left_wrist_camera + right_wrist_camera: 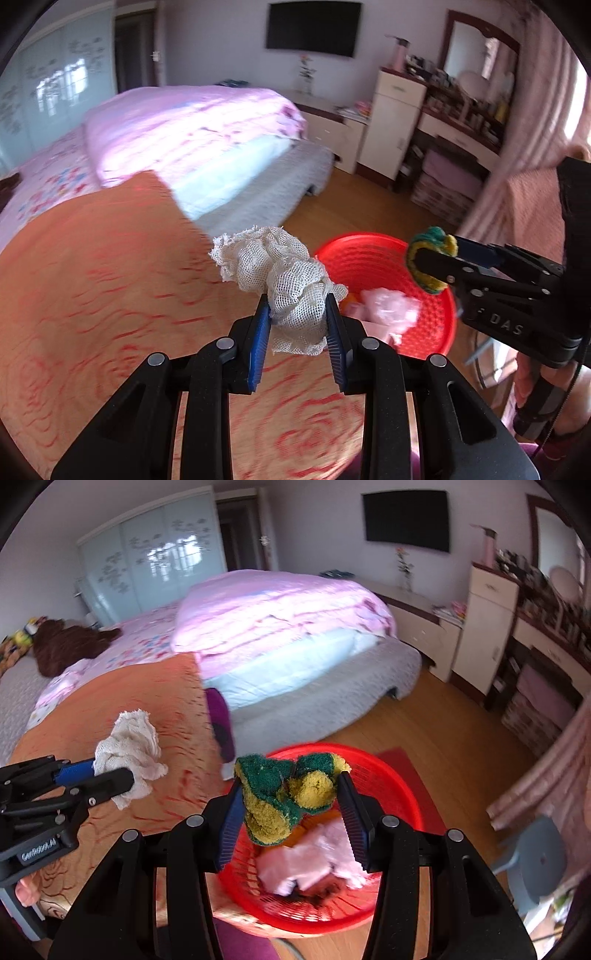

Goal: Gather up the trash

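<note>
My left gripper is shut on a crumpled white mesh cloth and holds it above the orange rose-patterned cover, left of the red basket. It also shows in the right wrist view with the cloth. My right gripper is shut on a folded green and yellow scouring sponge and holds it over the red basket. The right gripper shows at the right of the left wrist view, with the sponge. The basket holds crumpled pink plastic.
A bed with a pink quilt stands behind the cover. A purple thing hangs at the cover's edge. Cabinets and a dressing table line the right wall. A blue stool stands on the wooden floor at the right.
</note>
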Demonstrator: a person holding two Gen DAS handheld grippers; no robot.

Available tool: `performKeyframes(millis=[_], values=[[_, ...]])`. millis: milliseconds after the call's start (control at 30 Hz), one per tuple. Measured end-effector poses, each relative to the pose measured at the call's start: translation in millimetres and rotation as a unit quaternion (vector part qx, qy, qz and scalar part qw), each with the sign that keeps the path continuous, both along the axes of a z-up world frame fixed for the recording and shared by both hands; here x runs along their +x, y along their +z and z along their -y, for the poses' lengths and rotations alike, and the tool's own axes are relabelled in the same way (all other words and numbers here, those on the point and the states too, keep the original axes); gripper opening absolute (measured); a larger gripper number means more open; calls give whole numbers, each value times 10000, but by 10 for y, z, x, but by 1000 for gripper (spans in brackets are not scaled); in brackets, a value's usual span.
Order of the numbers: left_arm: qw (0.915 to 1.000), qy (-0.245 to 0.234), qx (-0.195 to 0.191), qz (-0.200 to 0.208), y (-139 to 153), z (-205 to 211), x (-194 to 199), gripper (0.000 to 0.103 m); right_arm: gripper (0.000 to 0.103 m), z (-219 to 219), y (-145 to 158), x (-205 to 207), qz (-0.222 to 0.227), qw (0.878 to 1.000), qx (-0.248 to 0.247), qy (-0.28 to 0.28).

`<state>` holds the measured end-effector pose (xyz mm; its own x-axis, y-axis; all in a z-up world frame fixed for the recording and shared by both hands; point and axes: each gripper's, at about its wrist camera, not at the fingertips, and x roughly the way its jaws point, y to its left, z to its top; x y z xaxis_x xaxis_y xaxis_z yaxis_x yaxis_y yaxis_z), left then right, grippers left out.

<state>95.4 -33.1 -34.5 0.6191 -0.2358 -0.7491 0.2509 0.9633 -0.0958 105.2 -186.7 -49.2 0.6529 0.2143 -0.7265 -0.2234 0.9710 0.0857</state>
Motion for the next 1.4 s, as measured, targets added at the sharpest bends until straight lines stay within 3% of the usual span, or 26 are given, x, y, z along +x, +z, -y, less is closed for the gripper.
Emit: performKeyframes(millis=[300,400,533,633,833,967,1267,1400], values=[[9979,-560,-120,-296,-145,323,168,28,49,353,-203,97,-306,9982,328,-388],[9972,-633,-210,-338,-177,333,192,37,53,406,-226,124,-373,9973,465,-419],[9974,-589,-287,-292,-168,312,186,63,65,420,-242,144,-442,9962,648,-385],[9979,-501,-321,-242,-127,226,161,66,71,426,-228,123,-473,9950,783,-398],[9995,-237,-136,125,44,102,-69,77,74,393,-116,1,-355,9958,737,-406],[9985,50,212,494,149,0,-307,83,84,343,9,-251,-159,9969,590,-490],[9901,612,594,1113,463,-170,-713,90,96,233,295,-742,396,9949,490,-785],[9866,716,687,1299,536,-169,-825,93,96,102,400,-915,613,9937,429,-834]])
